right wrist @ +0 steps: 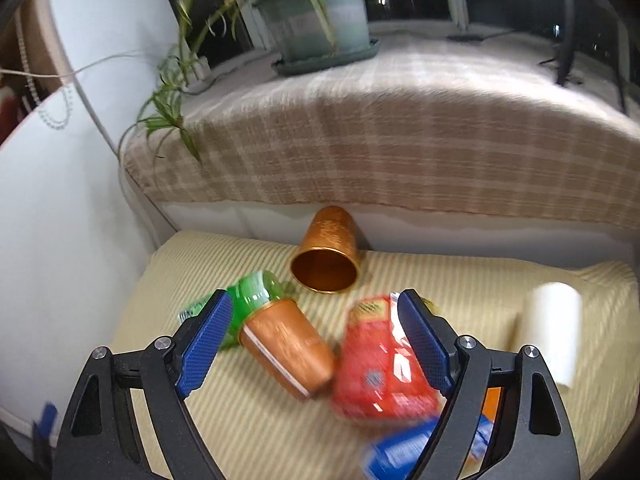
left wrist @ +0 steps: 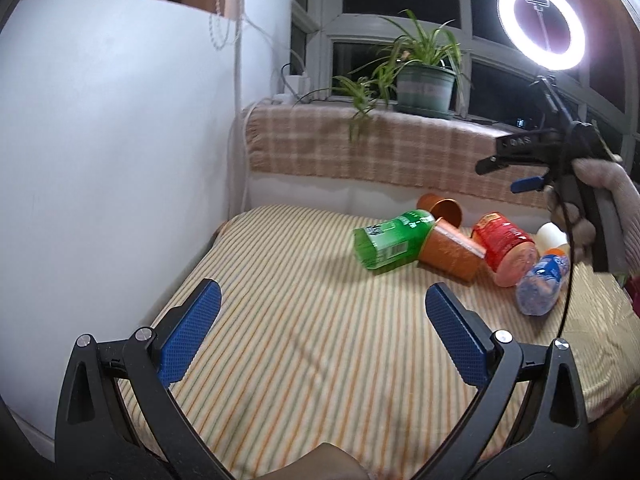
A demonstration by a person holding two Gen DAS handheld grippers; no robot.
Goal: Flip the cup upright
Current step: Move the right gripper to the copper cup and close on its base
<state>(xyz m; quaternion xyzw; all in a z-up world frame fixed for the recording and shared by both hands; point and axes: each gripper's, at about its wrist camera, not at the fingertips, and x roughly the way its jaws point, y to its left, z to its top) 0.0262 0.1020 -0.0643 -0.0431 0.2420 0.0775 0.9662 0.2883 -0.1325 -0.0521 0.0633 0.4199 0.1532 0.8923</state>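
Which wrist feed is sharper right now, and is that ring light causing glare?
Left wrist view: sharp, but the ring light blows out top right; copper cup reads clearly. Right wrist view: motion-blurred near the red bottle and blue bottle; the farther copper cup stays fairly crisp.

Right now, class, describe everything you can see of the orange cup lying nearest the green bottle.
The orange cup looks metallic, with a textured copper sheen and a pale rim band. It lies on its side on the striped cushion, its mouth against the green bottle and its closed base toward the right wrist camera. The red bottle lies close beside it. Nothing grips it.
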